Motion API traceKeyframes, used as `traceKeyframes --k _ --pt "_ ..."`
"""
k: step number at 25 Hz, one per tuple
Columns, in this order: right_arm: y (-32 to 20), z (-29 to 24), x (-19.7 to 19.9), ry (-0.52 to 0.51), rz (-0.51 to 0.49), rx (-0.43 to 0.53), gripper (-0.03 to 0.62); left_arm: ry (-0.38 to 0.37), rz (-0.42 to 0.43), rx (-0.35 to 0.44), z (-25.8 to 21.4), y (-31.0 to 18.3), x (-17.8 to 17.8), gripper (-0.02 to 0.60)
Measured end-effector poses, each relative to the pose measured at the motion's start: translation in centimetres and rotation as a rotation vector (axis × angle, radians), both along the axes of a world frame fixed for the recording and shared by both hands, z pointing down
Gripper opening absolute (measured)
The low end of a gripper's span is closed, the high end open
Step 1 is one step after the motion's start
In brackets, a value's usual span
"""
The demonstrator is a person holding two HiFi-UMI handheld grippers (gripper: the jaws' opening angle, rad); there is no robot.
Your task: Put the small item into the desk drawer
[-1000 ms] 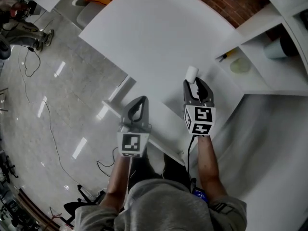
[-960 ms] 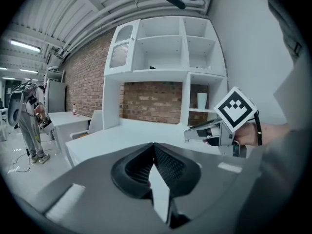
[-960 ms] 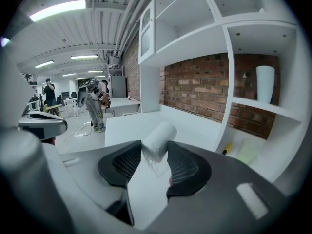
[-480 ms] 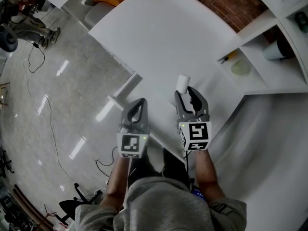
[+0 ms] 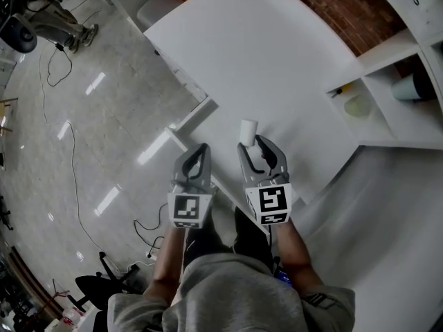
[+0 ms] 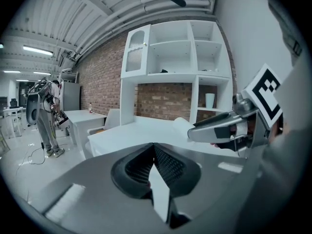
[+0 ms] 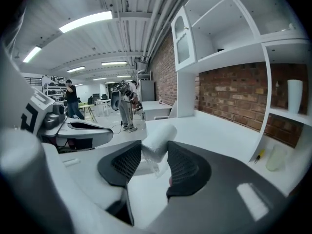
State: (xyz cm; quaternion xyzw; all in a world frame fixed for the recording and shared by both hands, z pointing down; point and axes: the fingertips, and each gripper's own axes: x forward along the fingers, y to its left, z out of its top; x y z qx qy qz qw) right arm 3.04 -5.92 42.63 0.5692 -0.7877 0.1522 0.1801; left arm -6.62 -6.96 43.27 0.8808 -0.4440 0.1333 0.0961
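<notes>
Your right hand-held gripper (image 5: 259, 144) is clamped on the small white cylinder (image 5: 248, 131) over the worktop's (image 5: 277, 68) near edge, with open floor (image 5: 90, 116) to your left and bare worktop ahead. Over the last second it has carried the cylinder leftward, and it now sits just beside your left hand-held gripper (image 5: 200, 148), whose jaws are together and empty. The shelf compartment (image 5: 387, 124) at right holds a white cup (image 5: 410, 87).

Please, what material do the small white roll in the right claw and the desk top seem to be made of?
Small roll: perhaps paper or foam; matte white, no shine. I cannot tell which.
Desk top: probably laminated board; smooth, even white, no grain visible.
</notes>
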Motion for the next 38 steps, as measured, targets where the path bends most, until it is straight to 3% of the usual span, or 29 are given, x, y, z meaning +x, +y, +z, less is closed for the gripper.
traceKeyframes --k 17,38 --pt "-1.4 10.6 -6.0 0.03 -0.16 -0.162 0.173 -0.028 -0.116 -0.101 6.3 0.7 -5.4 0.012" --pt "-3.1 23.5 -5.7 0.042 -0.14 -0.36 0.175 -0.036 -0.12 -0.207 14.0 -0.6 -6.2 0.012"
